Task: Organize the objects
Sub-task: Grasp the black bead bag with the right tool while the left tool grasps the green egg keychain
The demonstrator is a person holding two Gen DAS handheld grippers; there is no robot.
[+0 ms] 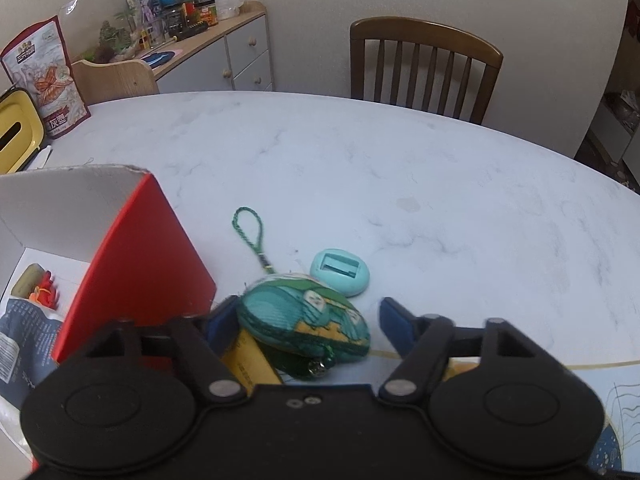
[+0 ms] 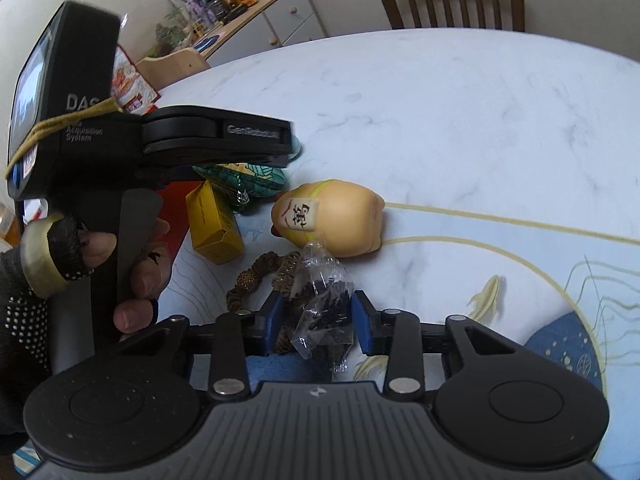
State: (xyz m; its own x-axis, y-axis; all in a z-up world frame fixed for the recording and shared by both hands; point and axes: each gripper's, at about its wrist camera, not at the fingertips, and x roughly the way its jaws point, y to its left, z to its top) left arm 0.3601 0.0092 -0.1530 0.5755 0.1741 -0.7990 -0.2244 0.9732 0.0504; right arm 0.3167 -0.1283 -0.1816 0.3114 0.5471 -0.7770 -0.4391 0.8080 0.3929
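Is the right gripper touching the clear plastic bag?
Touching. In the right wrist view both blue fingers of the right gripper press the clear plastic bag.

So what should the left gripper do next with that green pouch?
Probably close. The left gripper is open, with its blue fingers on either side of the green embroidered pouch, which lies on the table beside the red box. Once shut on it, lifting it toward the box looks sensible.

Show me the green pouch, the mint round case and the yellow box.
green pouch (image 1: 304,320), left wrist view, middle of its patterned top.
mint round case (image 1: 340,272), left wrist view, its top face.
yellow box (image 2: 214,220), right wrist view, its long side.
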